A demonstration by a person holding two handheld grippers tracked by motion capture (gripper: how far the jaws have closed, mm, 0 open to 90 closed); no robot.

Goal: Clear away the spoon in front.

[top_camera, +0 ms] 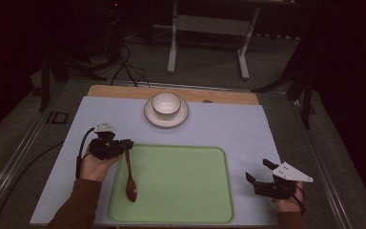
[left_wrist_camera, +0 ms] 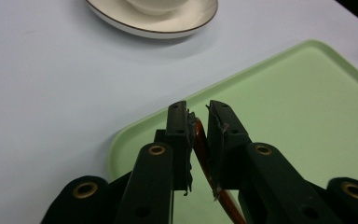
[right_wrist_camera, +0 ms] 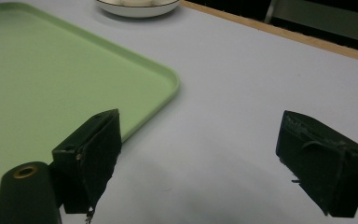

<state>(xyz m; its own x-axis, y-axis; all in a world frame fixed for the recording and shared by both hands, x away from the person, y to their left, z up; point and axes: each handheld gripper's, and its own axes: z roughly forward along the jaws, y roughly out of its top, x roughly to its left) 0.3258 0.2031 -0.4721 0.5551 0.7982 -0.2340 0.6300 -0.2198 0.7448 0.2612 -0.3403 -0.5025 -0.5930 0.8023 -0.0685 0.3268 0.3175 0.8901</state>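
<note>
Table [top_camera: 248, 124] bears one tray [top_camera: 181, 150], spoon [top_camera: 130, 179], bowl [top_camera: 166, 104], saucer [top_camera: 166, 121].

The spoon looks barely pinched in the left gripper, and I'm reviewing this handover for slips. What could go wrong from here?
1. The left gripper has only the thin handle of the spoon between its jaws, with a visible gap; the spoon could twist or slip out.
2. The spoon's bowl end lies on the green tray near its left rim; dragging it might catch that rim.
3. The bowl on its saucer sits beyond the tray; a swinging spoon could knock it.
</note>
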